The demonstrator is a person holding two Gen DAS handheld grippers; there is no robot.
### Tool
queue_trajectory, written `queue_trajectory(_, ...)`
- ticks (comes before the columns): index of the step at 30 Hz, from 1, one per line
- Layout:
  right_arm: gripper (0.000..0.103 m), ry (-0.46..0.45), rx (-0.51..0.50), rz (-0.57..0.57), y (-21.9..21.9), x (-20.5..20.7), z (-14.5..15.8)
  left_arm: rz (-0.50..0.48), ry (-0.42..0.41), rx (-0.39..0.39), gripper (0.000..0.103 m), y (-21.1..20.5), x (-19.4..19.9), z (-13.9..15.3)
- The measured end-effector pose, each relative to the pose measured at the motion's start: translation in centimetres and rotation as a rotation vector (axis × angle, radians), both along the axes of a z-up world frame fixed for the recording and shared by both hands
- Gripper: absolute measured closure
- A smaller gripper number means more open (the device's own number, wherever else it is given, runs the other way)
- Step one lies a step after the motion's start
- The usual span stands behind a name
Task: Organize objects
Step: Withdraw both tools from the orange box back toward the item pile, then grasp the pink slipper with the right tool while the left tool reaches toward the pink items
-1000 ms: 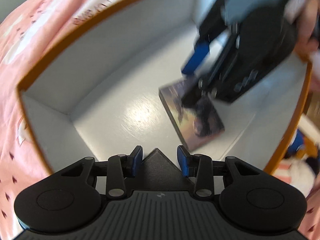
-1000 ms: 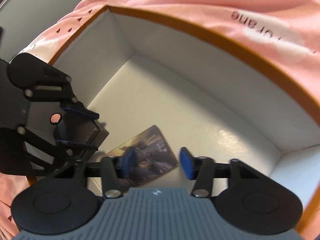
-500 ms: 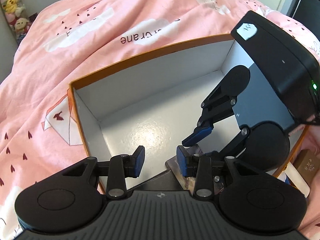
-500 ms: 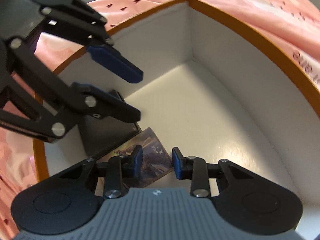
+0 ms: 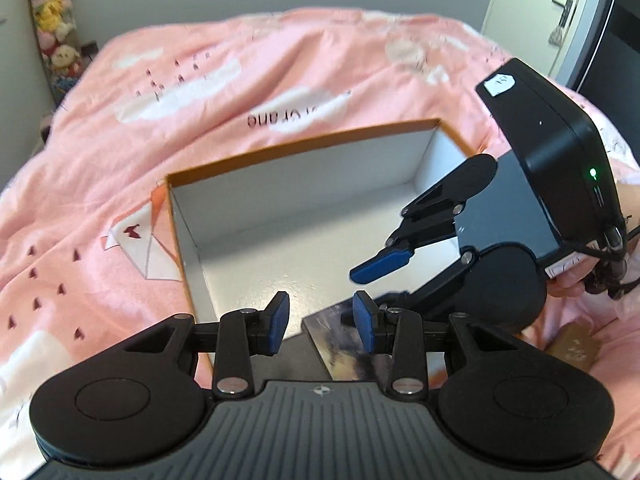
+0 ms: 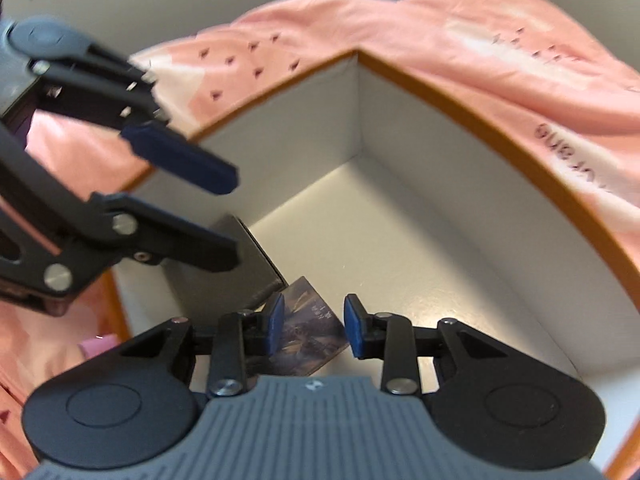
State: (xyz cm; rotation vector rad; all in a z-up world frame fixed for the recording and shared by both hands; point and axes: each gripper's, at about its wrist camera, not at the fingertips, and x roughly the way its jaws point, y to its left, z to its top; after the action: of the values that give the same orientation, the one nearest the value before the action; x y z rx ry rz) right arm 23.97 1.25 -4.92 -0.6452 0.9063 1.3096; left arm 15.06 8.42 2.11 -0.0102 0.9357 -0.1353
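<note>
Orange-rimmed box (image 5: 304,148) on the bed (image 5: 200,80) holds a picture card (image 6: 308,332) and a dark case (image 6: 236,268) in my near corner. My left claw (image 5: 320,318) and right claw (image 6: 310,326) both hang parted, empty. Small brown box (image 5: 574,346) outside looks left.

A bed carries everything here, covered by a pink duvet (image 5: 280,80) printed with white clouds, small dark red marks and some lettering. An open box (image 5: 304,148) with an orange rim and white inside sits directly on the duvet, pressing into the soft cover. Just off the box's near right corner, a small brown box (image 5: 576,346) lies on the duvet too. At the far left edge of the bed, stuffed toys (image 5: 54,20) are stacked against the wall.
</note>
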Motion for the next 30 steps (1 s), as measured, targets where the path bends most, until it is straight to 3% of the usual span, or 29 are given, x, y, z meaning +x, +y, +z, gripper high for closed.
queue_trajectory(6, 0.068, -0.014, 0.074, -0.163, -4.5, -2.8, 2.9, 0.061, -0.055, -0.048, 0.059, -2.5, -4.9, 0.6)
queue_trajectory(11, 0.068, -0.068, 0.157, -0.199, -7.4, -7.7, 4.6, 0.068, 0.042, -0.051, 0.059, -4.7, -8.0, -1.3)
queue_trajectory(14, 0.068, -0.073, 0.183, -0.186, -9.9, -9.2, 4.9, 0.079, 0.124, -0.093, 0.059, -5.0, -9.4, -3.1)
queue_trajectory(16, 0.069, -0.057, 0.182, -0.171, -10.7, -11.0, 4.8, 0.115, 0.174, -0.112, 0.059, -4.7, -10.2, -4.3)
queue_trajectory(20, 0.071, -0.016, 0.171, -0.155, -12.0, -14.2, 3.8, 0.212, 0.260, -0.125, 0.045, -3.4, -11.8, -6.1)
queue_trajectory(22, 0.072, 0.021, 0.152, -0.169, -12.0, -15.1, 2.9, 0.238, 0.278, -0.146, 0.045, -2.8, -12.4, -6.6)
queue_trajectory(26, 0.072, 0.021, 0.104, -0.188, -12.2, -16.8, 1.2, 0.211, 0.292, -0.168, 0.037, -3.1, -12.6, -7.1)
queue_trajectory(30, 0.072, -0.008, 0.054, -0.203, -12.4, -17.6, 0.2, 0.184, 0.320, -0.182, 0.038, -3.7, -12.7, -8.4)
